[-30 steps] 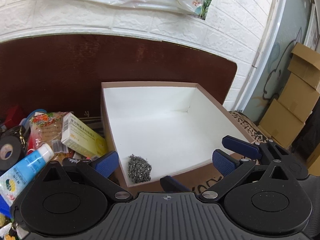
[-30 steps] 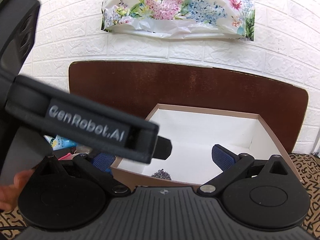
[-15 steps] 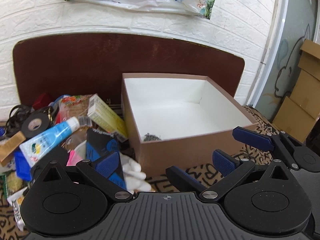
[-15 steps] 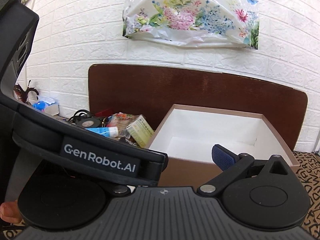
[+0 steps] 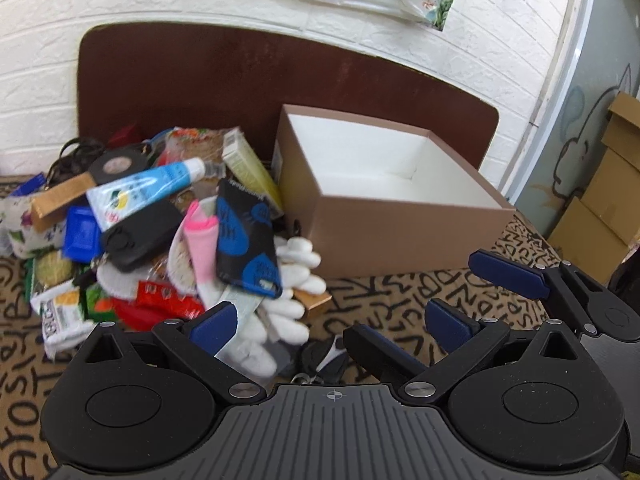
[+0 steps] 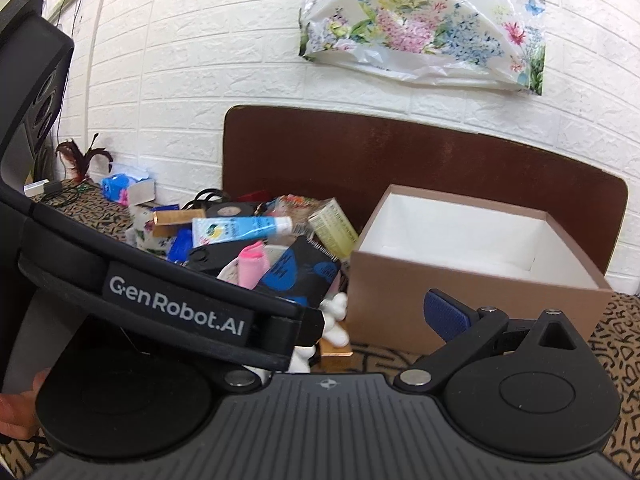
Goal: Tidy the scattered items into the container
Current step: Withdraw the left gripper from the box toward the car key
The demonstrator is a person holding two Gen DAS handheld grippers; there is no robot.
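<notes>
Scattered items [image 5: 172,232]: mixed pile left of box [image 5: 392,208], touching. Judged light; tube [image 5: 148,188] soft, glove [image 5: 288,312] limp, best pinched mid-body. Left gripper [image 5: 332,324] wide, empty; right gripper [image 5: 508,276] wide, empty.

The right gripper [image 6: 340,320] occupies the lower frame; only its right blue pad [image 6: 446,314] is visible. The left gripper [image 6: 176,312], a black body marked "GenRobot.AI", crosses the left side and hides the other pad. A hand [image 6: 16,408] shows at the lower left edge.

The box [image 6: 472,304], brown outside and white inside, stands open on the patterned cloth [image 6: 616,364] in front of a brown board [image 6: 400,156]. The pile [image 6: 256,240] lies just left of the box. It includes a blue tube [image 6: 244,229], a yellow-green carton [image 6: 334,226], a pink item [image 6: 251,266], a blue-and-black notebook [image 6: 304,276] and a white glove [image 6: 334,320]. A floral bag [image 6: 424,28] hangs on the brick wall [image 6: 180,80].
</notes>
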